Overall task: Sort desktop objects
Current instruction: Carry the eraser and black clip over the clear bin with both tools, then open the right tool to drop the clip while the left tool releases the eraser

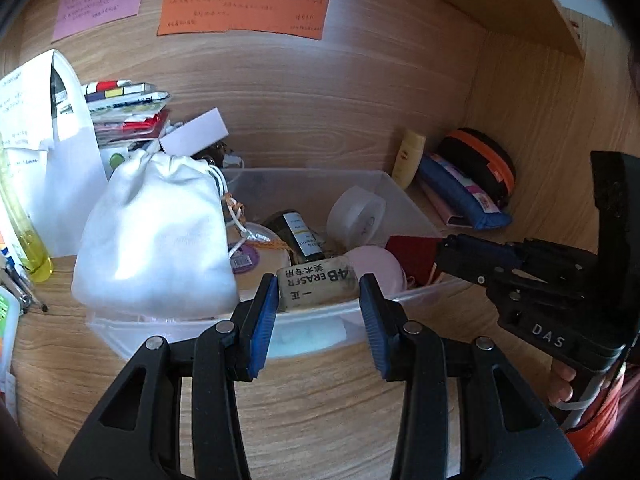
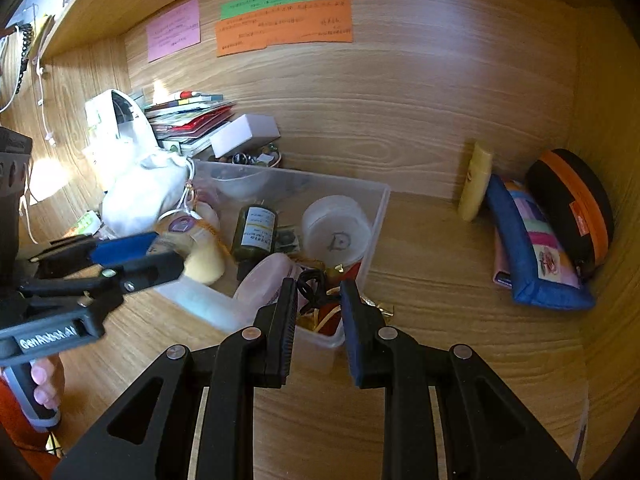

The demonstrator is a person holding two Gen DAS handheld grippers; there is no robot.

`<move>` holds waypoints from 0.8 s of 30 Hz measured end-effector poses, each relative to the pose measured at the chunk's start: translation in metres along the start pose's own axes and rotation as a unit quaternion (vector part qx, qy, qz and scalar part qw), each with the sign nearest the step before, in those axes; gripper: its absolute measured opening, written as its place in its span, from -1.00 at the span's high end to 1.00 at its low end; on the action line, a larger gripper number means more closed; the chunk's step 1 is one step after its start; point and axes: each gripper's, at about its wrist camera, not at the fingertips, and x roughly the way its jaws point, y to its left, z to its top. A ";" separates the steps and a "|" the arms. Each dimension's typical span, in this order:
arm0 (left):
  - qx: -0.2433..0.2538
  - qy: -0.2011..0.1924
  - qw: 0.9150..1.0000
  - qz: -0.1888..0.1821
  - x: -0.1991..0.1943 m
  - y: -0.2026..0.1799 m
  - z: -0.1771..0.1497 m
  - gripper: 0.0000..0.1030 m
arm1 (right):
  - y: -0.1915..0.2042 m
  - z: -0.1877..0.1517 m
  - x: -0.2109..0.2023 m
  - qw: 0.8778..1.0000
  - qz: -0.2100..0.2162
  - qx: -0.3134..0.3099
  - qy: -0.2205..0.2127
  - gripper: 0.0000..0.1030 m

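A clear plastic bin (image 1: 304, 178) stands on the wooden desk. It holds a white drawstring pouch (image 1: 156, 236), a dark bottle (image 1: 298, 236), a tape roll (image 1: 354, 216), a pink case (image 1: 376, 268) and a red item (image 1: 412, 256). My left gripper (image 1: 319, 290) is shut on a grey 4B eraser (image 1: 318, 286) over the bin's near rim. My right gripper (image 2: 319, 294) hovers over the bin's near corner (image 2: 324, 340), jaws partly open around a black clip (image 2: 312, 288); I cannot tell if they touch it. The right gripper also shows in the left wrist view (image 1: 448, 254).
A yellow tube (image 2: 476, 186), a blue pencil case (image 2: 532, 244) and a black-and-orange case (image 2: 572, 208) lie at the right. Stacked booklets (image 2: 192, 120), a white box (image 2: 244, 134) and papers (image 1: 44, 140) are at the back left. Sticky notes (image 2: 280, 24) hang on the back wall.
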 end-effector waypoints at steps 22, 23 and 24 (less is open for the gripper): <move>0.021 -0.005 1.000 0.016 0.007 -0.009 -0.002 0.17 | 0.005 -0.004 0.012 1.000 0.008 -0.013 -0.006 0.60; 0.021 -0.005 1.000 0.018 0.007 -0.009 -0.002 0.17 | 0.005 -0.004 0.012 1.000 0.008 -0.012 -0.006 0.60; 0.021 -0.005 1.000 0.020 0.007 -0.009 -0.002 0.14 | 0.005 -0.004 0.011 1.000 0.010 -0.011 -0.005 0.58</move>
